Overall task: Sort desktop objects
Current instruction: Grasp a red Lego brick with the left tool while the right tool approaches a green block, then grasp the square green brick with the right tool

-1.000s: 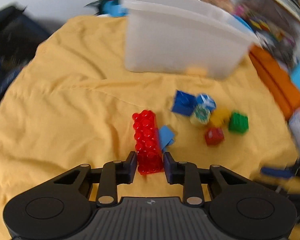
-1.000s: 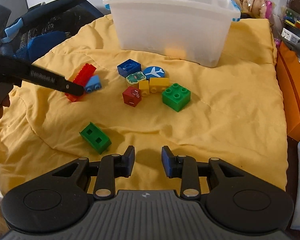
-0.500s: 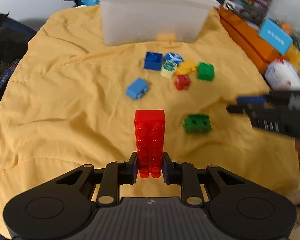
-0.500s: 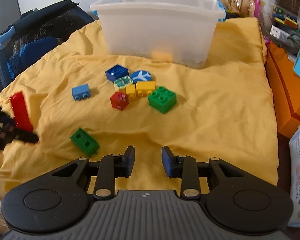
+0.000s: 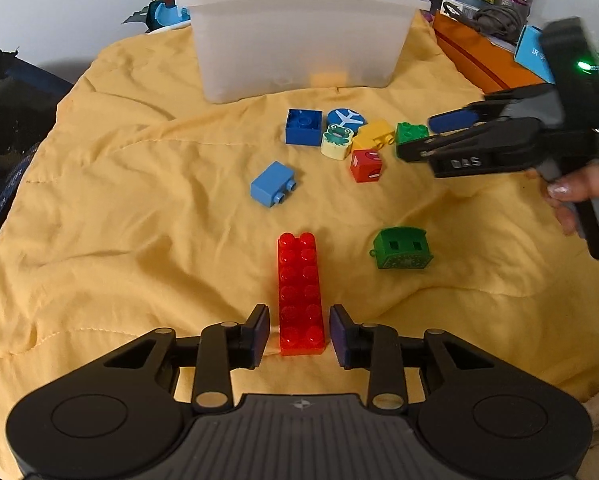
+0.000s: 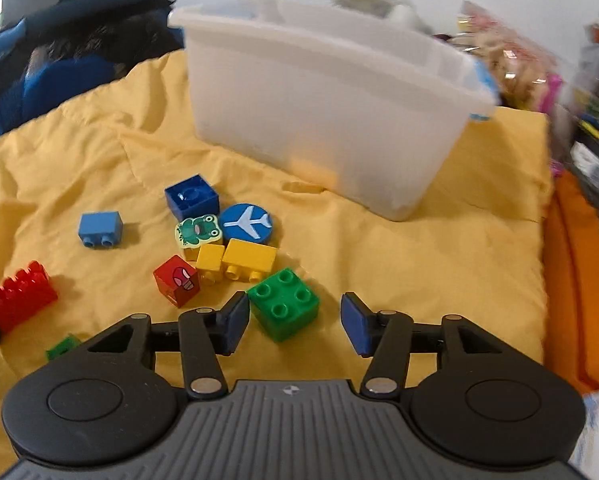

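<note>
A long red brick (image 5: 300,296) lies flat on the yellow cloth (image 5: 139,200). My left gripper (image 5: 299,334) straddles its near end, jaws opening, with a gap on each side. The same red brick (image 6: 17,300) shows at the far left of the right wrist view. My right gripper (image 6: 295,322) is low over the cloth, jaws opening. A green square brick (image 6: 283,308) sits between its fingertips, close to the left pad but not squeezed. The left wrist view shows that right gripper (image 5: 423,136) reaching in around the green square brick (image 5: 409,132).
A translucent white bin (image 6: 327,112) stands at the back. Loose on the cloth are a light blue brick (image 6: 100,228), dark blue square (image 6: 191,196), plane disc (image 6: 247,222), frog tile (image 6: 197,230), yellow bricks (image 6: 249,258), red cube (image 6: 177,280) and green hollow piece (image 5: 403,248).
My left gripper brought the red brick toward the near side, laid it flat and spread its jaws off it. My right gripper advanced to the green square brick and widened.
</note>
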The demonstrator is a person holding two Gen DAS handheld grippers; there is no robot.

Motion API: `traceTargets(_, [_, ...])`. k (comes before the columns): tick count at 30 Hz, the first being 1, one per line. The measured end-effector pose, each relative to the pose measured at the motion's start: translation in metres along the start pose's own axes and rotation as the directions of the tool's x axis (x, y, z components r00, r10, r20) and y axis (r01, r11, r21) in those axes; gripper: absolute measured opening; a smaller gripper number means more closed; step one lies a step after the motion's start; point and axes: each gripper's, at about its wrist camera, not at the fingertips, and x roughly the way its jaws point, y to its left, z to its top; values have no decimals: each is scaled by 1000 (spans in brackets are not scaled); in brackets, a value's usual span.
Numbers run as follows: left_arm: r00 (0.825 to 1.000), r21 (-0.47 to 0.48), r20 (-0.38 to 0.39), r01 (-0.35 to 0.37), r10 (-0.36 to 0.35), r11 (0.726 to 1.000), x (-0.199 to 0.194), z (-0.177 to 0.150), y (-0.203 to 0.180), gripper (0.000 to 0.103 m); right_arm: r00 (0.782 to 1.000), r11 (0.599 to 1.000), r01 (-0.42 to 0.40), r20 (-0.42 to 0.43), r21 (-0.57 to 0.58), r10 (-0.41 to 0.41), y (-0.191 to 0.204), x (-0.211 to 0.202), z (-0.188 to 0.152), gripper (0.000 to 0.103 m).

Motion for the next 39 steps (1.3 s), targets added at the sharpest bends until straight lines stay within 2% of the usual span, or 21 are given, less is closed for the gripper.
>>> traceTargets(1, [1000, 0, -1, 1, -1, 1000, 1, -1, 0, 37, 1000, 1000, -14, -12, -4, 14, -1, 5, 1, 54])
traceTargets(2, [1000, -5, -3, 2, -2, 1000, 1, -2, 0, 37, 1000, 1000, -23, -16, -4, 23, -1, 8, 1, 46])
traceTargets(3, [1000, -11, -5, 5, -5, 1000, 2, -2, 1, 37, 999, 999, -46, -20, 4, 46, -2, 8, 0, 45])
traceTargets(5, [1000, -21, 3, 8, -8, 1000, 0, -4, 2, 39, 998, 997, -59, -33, 41, 60, -2, 2, -3, 45])
traceTargets(9, [1000, -37, 18, 13, -13, 999, -2, -6, 5, 41, 996, 994, -27, -84, 101, 36, 6, -21, -20, 45])
traceTargets(11, [1000, -43, 18, 21, -20, 999, 0, -7, 7, 41, 993, 990, -69, -83, 126, 80, 14, -36, -33, 45])
traceTargets(13, [1000, -40, 13, 23, -23, 999, 3, -7, 6, 41, 993, 989, -80, -72, 127, 90, 23, -49, -43, 45])
traceTargets(15, [1000, -30, 8, 17, -16, 999, 7, -6, 5, 41, 994, 991, -71, -79, 111, 80, 31, -53, -51, 46])
traceTargets(17, [1000, -30, 10, 17, -17, 999, 9, -5, 5, 41, 995, 992, -52, -79, 118, 61, 34, -55, -56, 58])
traceTargets(19, [1000, -34, 8, 22, -22, 999, 11, -5, 6, 38, 995, 989, -50, -77, 141, 61, 32, -55, -58, 62])
traceTargets(20, [1000, -27, 9, 24, -24, 999, 12, -4, 6, 27, 995, 988, -47, -80, 146, 59, 30, -55, -58, 62])
traceTargets(24, [999, 1, 7, 38, -38, 999, 12, -4, 0, 27, 995, 987, -40, -79, 158, 53, 29, -56, -57, 59])
traceTargets(25, [999, 7, 17, 39, -39, 999, 10, -3, -2, 27, 995, 986, -47, -80, 160, 61, 30, -54, -58, 55])
traceTargets(26, [999, 14, 28, 35, -36, 999, 8, -3, -3, 27, 995, 986, -51, -80, 156, 65, 31, -52, -59, 44])
traceTargets(31, [995, 27, 94, 16, -19, 999, -10, 7, -4, 27, 997, 999, -22, -70, 45, 25, 46, -60, -55, 44])
traceTargets(34, [992, 2, 126, 30, -30, 1000, -18, 19, 0, 27, 997, 997, -44, -66, 70, 49, 41, -62, -52, 44])
traceTargets(39, [982, -13, 183, 49, -45, 999, -31, 48, 4, 27, 999, 992, -34, -25, 122, 38, 23, -66, -33, 44])
